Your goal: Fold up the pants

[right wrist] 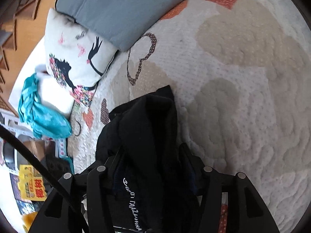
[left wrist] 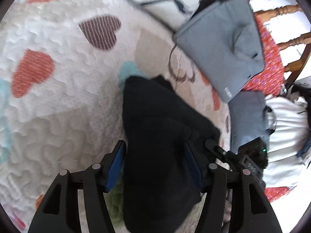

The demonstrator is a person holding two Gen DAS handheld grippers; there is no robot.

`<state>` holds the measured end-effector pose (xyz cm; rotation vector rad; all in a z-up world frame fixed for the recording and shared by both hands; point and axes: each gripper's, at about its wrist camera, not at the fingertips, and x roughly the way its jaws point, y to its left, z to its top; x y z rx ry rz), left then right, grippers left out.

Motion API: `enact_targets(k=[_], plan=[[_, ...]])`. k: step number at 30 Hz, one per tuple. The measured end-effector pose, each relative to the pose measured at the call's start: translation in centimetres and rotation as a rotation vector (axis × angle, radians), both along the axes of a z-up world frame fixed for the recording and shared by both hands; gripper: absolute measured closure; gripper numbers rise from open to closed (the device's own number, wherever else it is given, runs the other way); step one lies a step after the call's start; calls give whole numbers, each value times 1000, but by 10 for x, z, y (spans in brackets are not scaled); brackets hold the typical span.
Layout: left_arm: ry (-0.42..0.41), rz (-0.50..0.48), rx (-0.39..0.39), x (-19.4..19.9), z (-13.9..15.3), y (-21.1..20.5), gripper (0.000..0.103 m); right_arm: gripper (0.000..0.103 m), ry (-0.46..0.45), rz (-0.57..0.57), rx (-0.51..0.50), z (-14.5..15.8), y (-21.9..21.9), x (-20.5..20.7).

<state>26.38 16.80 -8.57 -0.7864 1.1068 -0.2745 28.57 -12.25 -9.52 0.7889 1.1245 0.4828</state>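
Observation:
The black pants [left wrist: 159, 136] hang bunched between the fingers of my left gripper [left wrist: 155, 151], which is shut on the fabric above the quilted heart-pattern bedspread [left wrist: 64, 89]. In the right wrist view the same black pants [right wrist: 147, 136], with white lettering near the bottom, are clamped in my right gripper [right wrist: 151, 155], which is shut on them. Both grippers hold the pants lifted off the bedspread [right wrist: 243, 97]. The right gripper's body [left wrist: 250, 165] shows at the right of the left wrist view.
Folded grey garments [left wrist: 221, 46] lie at the bed's far right, near a wooden chair [left wrist: 291, 38]. A grey cushion [right wrist: 120, 9], a white printed pillow [right wrist: 77, 54] and a teal cloth [right wrist: 42, 114] lie at the bed's left side. Clutter is on the floor.

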Motion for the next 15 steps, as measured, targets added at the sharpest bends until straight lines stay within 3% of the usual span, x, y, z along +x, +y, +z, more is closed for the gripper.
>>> enact_targets(k=[4,8,11,15], plan=[[-68,46,19,-23,31,12,43,40,-112,-36,-81,39,-7,-17],[-110,30,70,-51,44,1,43,37,-182,-48,-77,64,-14,-48],[-114,-6,150,-76,40,-17,43,33,-185,-33,-116,57,-15,-89],[-53,-51,273,-94,17,-43,43,33,-125,-4,-173,28,-13,-139]])
